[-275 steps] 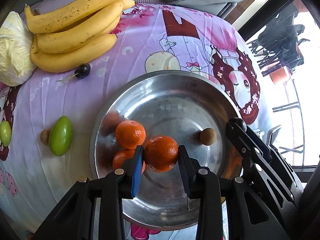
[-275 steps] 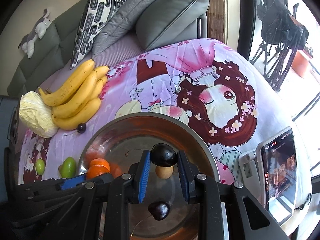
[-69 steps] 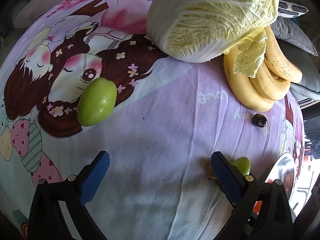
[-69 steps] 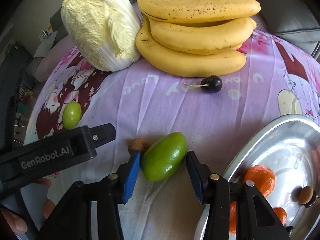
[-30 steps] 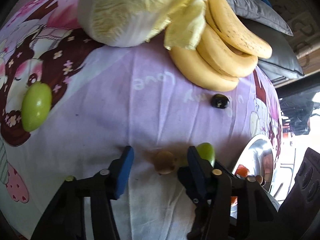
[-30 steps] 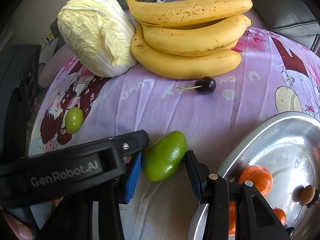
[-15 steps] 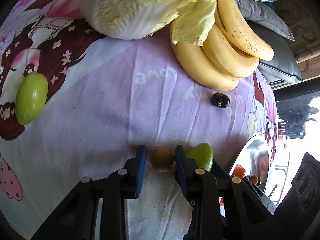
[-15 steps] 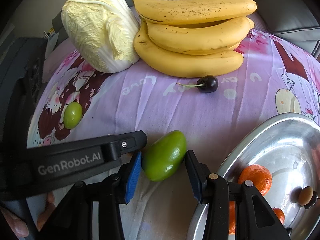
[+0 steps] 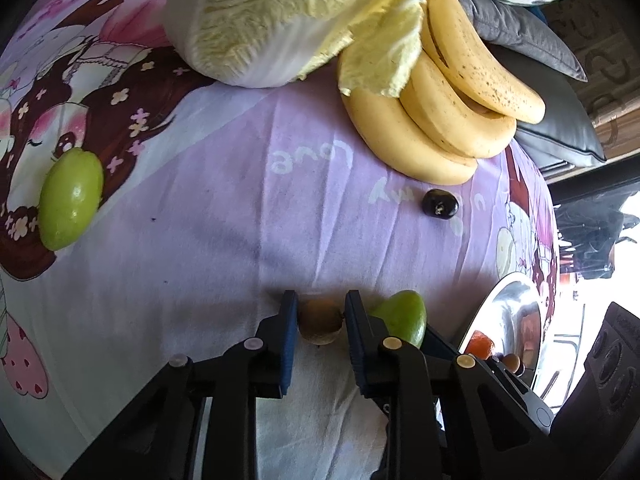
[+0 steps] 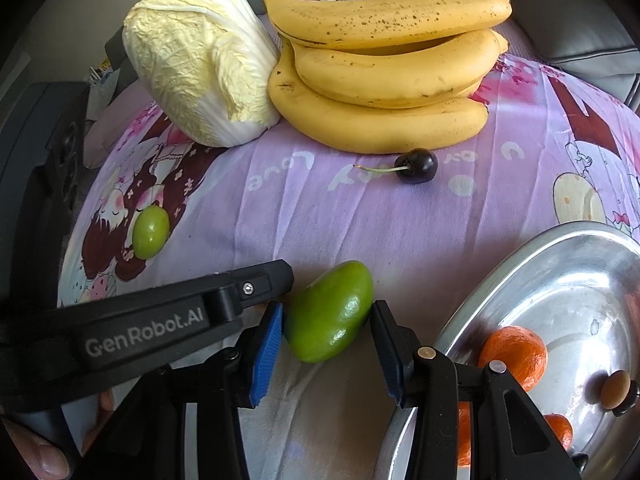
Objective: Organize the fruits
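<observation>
While the left gripper (image 9: 320,320) pinches a small, light longan (image 9: 320,321) across its middle, the right gripper (image 10: 328,334) clasps a firm green fruit (image 10: 328,316).

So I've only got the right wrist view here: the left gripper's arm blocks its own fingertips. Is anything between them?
Observer: Yes. The left gripper is shut on a small brown fruit, resting on the cloth.
Operator: Is that fruit clear of the green fruit my gripper straddles?
Observer: The left view shows a finger between them; the green fruit sits just beyond it.
Operator: Any leaf over the bananas?
Observer: A cabbage leaf drapes onto the bananas.
</observation>
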